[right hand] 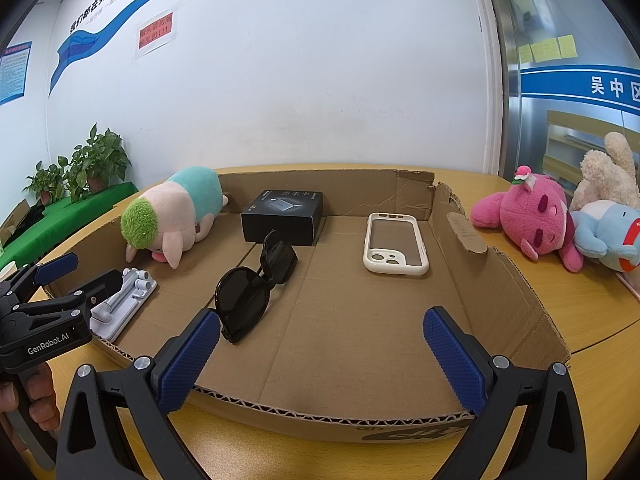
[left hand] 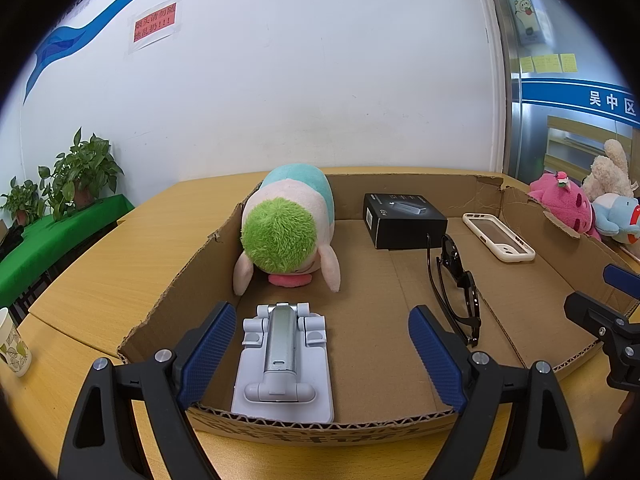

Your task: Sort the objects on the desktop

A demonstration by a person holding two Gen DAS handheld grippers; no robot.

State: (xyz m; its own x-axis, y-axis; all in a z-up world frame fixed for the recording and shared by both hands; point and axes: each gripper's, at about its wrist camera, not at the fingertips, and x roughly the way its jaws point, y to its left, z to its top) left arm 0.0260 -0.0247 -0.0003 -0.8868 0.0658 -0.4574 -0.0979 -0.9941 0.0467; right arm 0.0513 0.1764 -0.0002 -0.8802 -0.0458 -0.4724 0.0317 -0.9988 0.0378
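Note:
A shallow cardboard box [left hand: 532, 280] [right hand: 500, 280] lies on the wooden table. In it are a green-headed plush [left hand: 286, 232] [right hand: 172, 212], a white folding phone stand [left hand: 284, 360] [right hand: 124, 296], a black box [left hand: 404, 220] [right hand: 282, 216], black sunglasses [left hand: 456, 284] [right hand: 256, 284] and a white phone case [left hand: 498, 236] [right hand: 394, 244]. My left gripper [left hand: 322, 354] [right hand: 68, 276] is open and empty, over the box's near edge, around the stand. My right gripper [right hand: 322, 360] [left hand: 600, 300] is open and empty at the near edge, right of the sunglasses.
A pink plush [right hand: 532, 220] [left hand: 564, 204], a cream plush [right hand: 608, 176] and a blue plush [right hand: 608, 236] lie on the table right of the box. A paper cup [left hand: 12, 344] stands at the left. Potted plants [left hand: 80, 172] stand on a green table behind.

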